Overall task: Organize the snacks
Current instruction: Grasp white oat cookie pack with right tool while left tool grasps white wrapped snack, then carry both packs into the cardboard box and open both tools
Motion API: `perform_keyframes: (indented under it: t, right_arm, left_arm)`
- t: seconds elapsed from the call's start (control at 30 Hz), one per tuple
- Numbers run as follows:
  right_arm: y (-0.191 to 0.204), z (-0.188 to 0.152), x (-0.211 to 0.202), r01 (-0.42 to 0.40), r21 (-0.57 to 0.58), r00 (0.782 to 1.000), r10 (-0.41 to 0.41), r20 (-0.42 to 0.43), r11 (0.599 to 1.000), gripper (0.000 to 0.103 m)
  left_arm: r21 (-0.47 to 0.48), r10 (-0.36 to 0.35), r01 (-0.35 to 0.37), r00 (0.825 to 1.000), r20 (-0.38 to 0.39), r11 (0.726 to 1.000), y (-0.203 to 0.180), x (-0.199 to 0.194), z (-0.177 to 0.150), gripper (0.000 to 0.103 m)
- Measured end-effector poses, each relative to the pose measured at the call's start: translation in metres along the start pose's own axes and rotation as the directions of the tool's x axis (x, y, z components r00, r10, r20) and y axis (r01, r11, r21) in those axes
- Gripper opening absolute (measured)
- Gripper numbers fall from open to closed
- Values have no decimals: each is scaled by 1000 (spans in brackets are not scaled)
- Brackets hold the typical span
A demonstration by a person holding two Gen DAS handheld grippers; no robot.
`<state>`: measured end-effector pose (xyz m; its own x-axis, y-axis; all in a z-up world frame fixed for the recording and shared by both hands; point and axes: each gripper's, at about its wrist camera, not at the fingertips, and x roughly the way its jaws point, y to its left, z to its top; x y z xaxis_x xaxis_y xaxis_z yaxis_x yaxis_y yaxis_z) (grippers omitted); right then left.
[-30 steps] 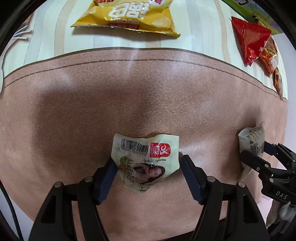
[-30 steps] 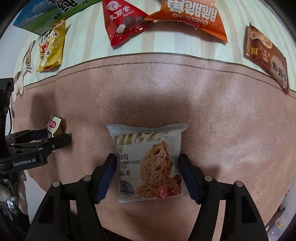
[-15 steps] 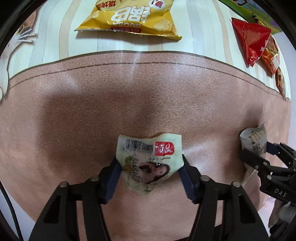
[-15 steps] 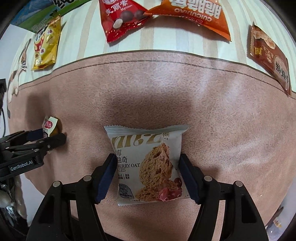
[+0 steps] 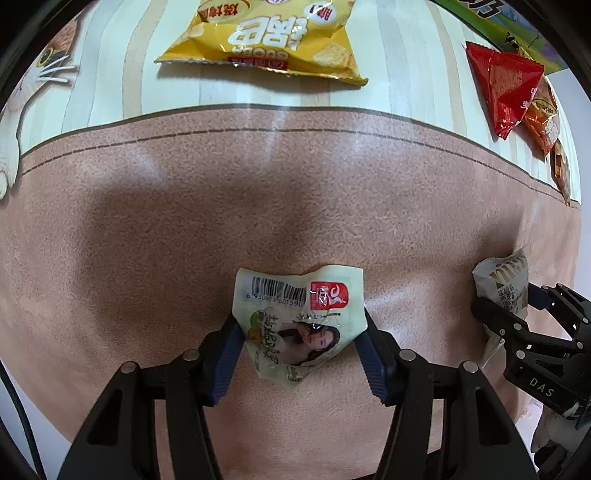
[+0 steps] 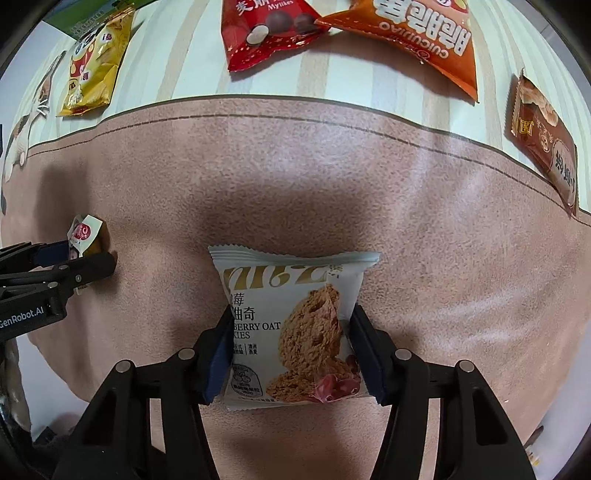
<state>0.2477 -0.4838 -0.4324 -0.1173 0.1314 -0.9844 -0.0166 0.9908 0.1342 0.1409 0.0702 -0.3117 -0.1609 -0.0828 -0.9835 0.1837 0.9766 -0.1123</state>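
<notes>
Left wrist view: a small pale green snack packet (image 5: 301,321), printed with a barcode, a red logo and a woman's portrait, is clamped between the two blue-padded fingers of the left gripper (image 5: 300,345), with the pads pressed against its left and right edges and its crumpled upper half protruding toward the far side. It is held over a pinkish-brown mat (image 5: 184,221). Beyond the mat's far edge, on a striped table cover (image 5: 110,85), a yellow chip bag (image 5: 273,37) is seen at the far centre, and a red triangular pouch (image 5: 506,85) lies at the far right, with an orange bag (image 5: 545,118) just behind it. At the right edge, the right gripper (image 5: 513,314) is seen side-on, closed around a whitish packet. In the right wrist view, that packet is shown as an oat cookie packet (image 6: 295,328), squeezed at its sides between the pads of the right gripper (image 6: 291,350) above the same mat. At the far side, a red chocolate-ball bag (image 6: 266,29), an orange bag (image 6: 417,33), a brown wrapper (image 6: 543,133) at the right and a yellow bag (image 6: 92,62) at the left are laid out.
</notes>
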Motion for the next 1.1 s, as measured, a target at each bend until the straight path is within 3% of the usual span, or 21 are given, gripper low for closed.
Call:
perform_keyframes:
  t: [0.23,0.53,0.7,0.87,1.03,1.1]
  right_arm:
    - [-5,-10,-27,-53,-6,998,53,40,999,58]
    - [-3,-4,-96,-145,-15,974,146,173,989,58]
    - [-3,10,-167,-194,-36,937,196,289,980,58]
    - [-8,37,-248,-238,-60,876,241,419,969,58]
    - [-20,89,-310,-210,-56,816,207,539,976,58]
    - [-29,113,-321,-189,-47,811,183,555,981,58]
  left_arm:
    - [36,-8,7,999,41,999,-7,-19,-5,54]
    - [68,-111,101,979,169,993,-19,-97,1,54]
    - [81,-200,185,942,269,979,-20,-165,17,54]
    - [116,-260,234,901,347,965,-28,-236,53,54]
    - [120,-204,169,889,410,978,-29,-280,101,54]
    - [114,-159,122,895,418,986,-28,-289,125,54]
